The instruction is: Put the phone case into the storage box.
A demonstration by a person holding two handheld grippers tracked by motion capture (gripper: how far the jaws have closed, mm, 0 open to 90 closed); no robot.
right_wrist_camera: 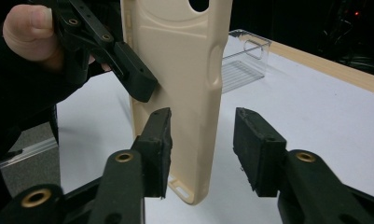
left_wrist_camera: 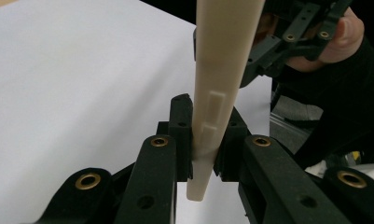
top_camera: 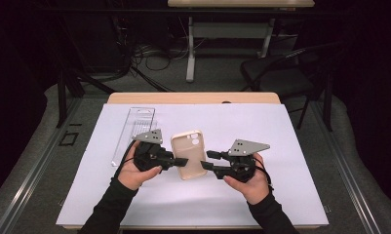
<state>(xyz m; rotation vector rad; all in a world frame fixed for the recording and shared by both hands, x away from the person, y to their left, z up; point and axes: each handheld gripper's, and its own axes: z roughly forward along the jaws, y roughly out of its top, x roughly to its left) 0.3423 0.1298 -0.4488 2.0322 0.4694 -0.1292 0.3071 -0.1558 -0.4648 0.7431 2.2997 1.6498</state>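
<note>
Phone case (top_camera: 189,153) matt beige plastic (smooth); packaging tray (top_camera: 133,134) clear glossy plastic

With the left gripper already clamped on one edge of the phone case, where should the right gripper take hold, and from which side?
Probably the long edge opposite the left gripper, near the lower end of the phone case. The right gripper stands open with that thin edge between its jaws, so it can come straight in from the person's right and close across the wall. The case is slim and flat, so an edge pinch suits it, away from the camera hole.

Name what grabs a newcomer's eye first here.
The beige phone case, held up over the middle of the white mat, edge clamped in the left tool. The right tool stands open around its other edge. A clear plastic box lies left behind.
</note>
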